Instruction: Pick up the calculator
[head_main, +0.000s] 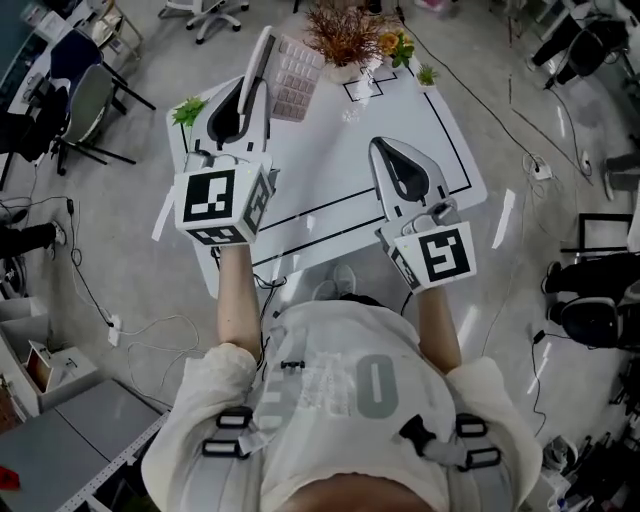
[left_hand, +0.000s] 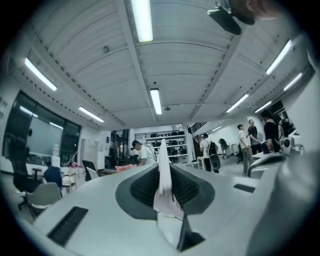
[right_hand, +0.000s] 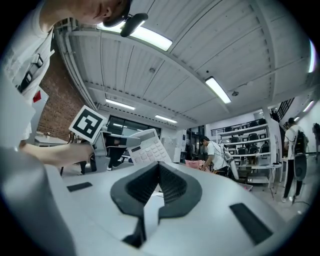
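Calculator: A flat white plastic calculator with rows of pale keys (head_main: 296, 76) hangs in the air over the far left part of the white table with black tape lines (head_main: 420, 120). It is clear of the table top, with its key face turned up and to the right.
Left gripper: The left gripper (head_main: 248, 98) is raised over the left side of the table. Its jaws are narrowly closed on one edge of the calculator, and its own view shows the thin white body edge-on between the dark ribbed pads.
Right gripper: The right gripper (head_main: 392, 158) hovers over the near right part of the table. Its pads are pressed together with nothing between them.
Weight: It looks light to me; a one-sided pinch seems enough to carry it.
Stiffness: The shell looks rigid and should not bend. I would take the keys and display window for the delicate parts.
Slip: The plastic is smooth and held at one edge only, so the free side could swing or slide out if jolted.
Best hold: Across the thin body, pads on the plain border, not on the keys.
Progress: The pick-up looks achieved.
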